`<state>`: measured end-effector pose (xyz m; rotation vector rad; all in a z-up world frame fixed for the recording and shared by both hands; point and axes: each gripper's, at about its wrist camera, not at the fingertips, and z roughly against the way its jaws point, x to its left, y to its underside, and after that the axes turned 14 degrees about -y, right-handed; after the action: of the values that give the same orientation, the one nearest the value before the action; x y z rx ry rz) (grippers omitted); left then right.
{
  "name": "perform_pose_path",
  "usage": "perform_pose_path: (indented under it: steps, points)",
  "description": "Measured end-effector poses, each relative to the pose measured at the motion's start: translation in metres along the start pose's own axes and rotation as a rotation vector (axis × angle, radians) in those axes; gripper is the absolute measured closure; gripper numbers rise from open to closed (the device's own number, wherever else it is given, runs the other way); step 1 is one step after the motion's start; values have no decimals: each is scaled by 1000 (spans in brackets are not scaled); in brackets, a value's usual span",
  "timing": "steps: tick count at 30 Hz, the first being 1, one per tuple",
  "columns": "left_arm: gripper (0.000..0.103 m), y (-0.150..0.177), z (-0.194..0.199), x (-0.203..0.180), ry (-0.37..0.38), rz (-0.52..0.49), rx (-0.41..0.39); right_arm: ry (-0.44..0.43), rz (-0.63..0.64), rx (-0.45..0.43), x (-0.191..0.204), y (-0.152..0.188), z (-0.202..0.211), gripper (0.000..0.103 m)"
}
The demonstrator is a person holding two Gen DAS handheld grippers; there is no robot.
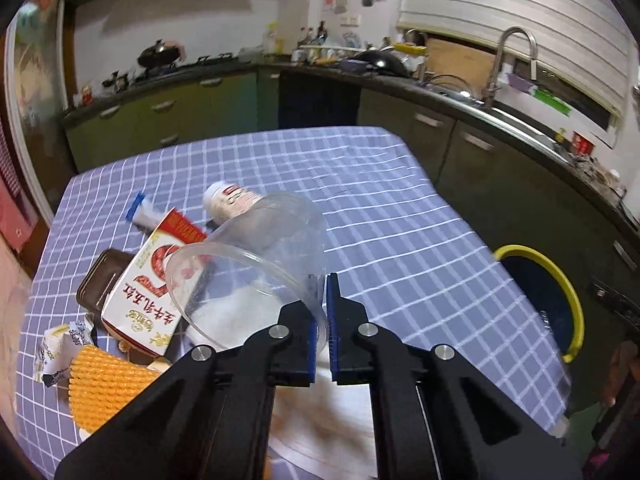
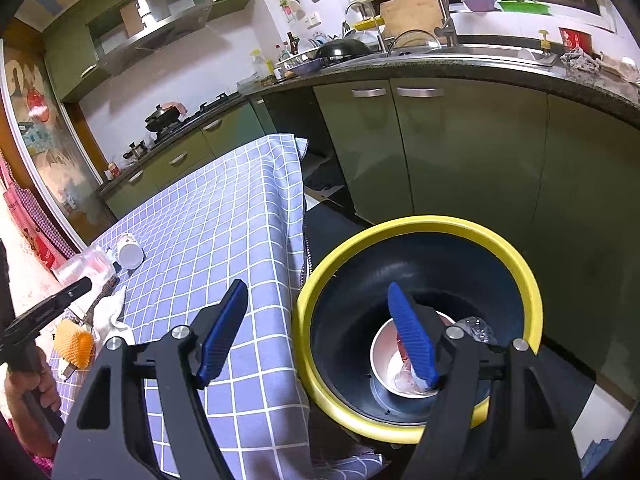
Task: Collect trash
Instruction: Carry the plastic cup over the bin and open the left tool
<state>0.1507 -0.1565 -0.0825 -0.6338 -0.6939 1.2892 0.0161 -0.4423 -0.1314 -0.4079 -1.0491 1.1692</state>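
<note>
Pinching the clear plastic cup (image 1: 256,264) by its rim, our left gripper (image 1: 323,320) was nearly closed; our right gripper (image 2: 320,336) gaped wide, empty, above the yellow-rimmed bin (image 2: 416,232).

Our left gripper (image 1: 323,320) has its blue pads (image 1: 333,308) drawn close together, pinching the rim of a clear cup (image 1: 256,256) and holding it tilted above the table. Our right gripper (image 2: 320,332) has its jaws spread wide, nothing between them, one finger (image 2: 224,332) over the tablecloth edge and the other over the bin (image 2: 416,232). Our left hand (image 2: 36,388) grips the left handle.
</note>
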Motion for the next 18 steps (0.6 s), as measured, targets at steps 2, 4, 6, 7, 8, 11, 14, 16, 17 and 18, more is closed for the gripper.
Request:
perform_pose_path:
  steps: [2,4,6,7,8,11,14,16,17,18]
  points:
    - [98,-2,12,-8,15,-17,-18,7,-1,-12,-2,0,5,34]
    - [98,-3,23,-18,48,-38,-33,18,-1,-23,-5,0,10,34]
    - [98,-4,35,-33,92,-67,-46,44,2,-41,-7,0,18,34]
    - [98,-4,40,-42,110,-82,-52,56,2,-48,-10,0,20,34]
    - [98,-4,44,-50,127,-96,-57,67,0,-53,-12,0,24,34]
    - [98,-5,53,-83,199,-149,-68,104,-6,-71,-22,0,34,34]
    - [98,-7,55,-119,279,-202,-59,141,-12,-82,-31,1,44,34]
    - [98,-8,55,-145,348,-233,-48,159,-20,-94,-38,2,51,34]
    - [98,-7,55,-156,368,-249,-47,167,-24,-101,-41,2,55,34]
    - [98,-7,54,-172,393,-272,-45,177,-30,-110,-45,2,60,34]
